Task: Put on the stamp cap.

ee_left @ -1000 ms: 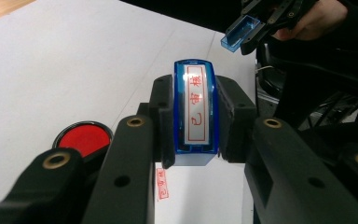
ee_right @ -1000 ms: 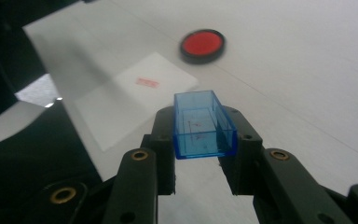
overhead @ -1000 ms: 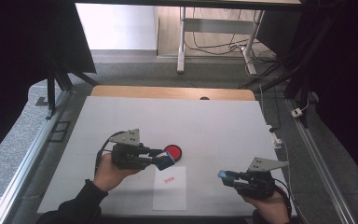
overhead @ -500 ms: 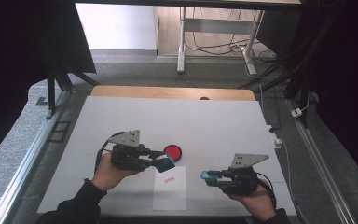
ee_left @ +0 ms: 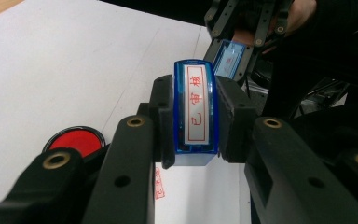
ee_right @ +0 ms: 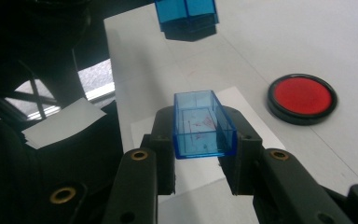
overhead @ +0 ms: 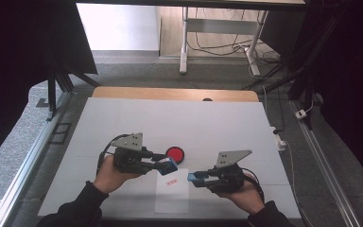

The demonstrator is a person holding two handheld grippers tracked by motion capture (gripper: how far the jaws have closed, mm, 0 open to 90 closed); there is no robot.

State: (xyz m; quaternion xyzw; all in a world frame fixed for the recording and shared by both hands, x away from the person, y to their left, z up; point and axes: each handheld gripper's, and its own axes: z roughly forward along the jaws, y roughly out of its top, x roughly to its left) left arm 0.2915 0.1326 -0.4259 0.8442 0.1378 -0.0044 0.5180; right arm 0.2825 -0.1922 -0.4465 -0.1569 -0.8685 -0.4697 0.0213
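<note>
Left gripper [overhead: 169,164] is seen in the high view pinching a blue stamp [ee_left: 196,112] between its jaws, with the red-lettered label of the stamp turned toward its own camera. Right gripper [overhead: 192,178] is clamped on a clear blue cap [ee_right: 203,125], whose open hollow is aimed toward the stamp. The two blue pieces are held just apart above the table, the stamp over the near middle of the table and the cap a little nearer the person, over a white sheet of paper [overhead: 171,196].

A red print [overhead: 171,183] can be made out near the top of the paper, so the stamping itself is judged to be done. What appears to be left is the capping: the cap has to be lined up with the inked end of the stamp and pushed on, and the closed stamp then set down. A round red ink pad [overhead: 175,153] lies open on the table just beyond the stamp, and whether it is to be closed cannot be told.

The work is laid out on a flat white table [overhead: 123,118] with a strip of bare wood along its far edge. Grey floor is seen around it, with metal rails at both sides, black curtains to left and right, and the legs of another table and loose cables at the back.
</note>
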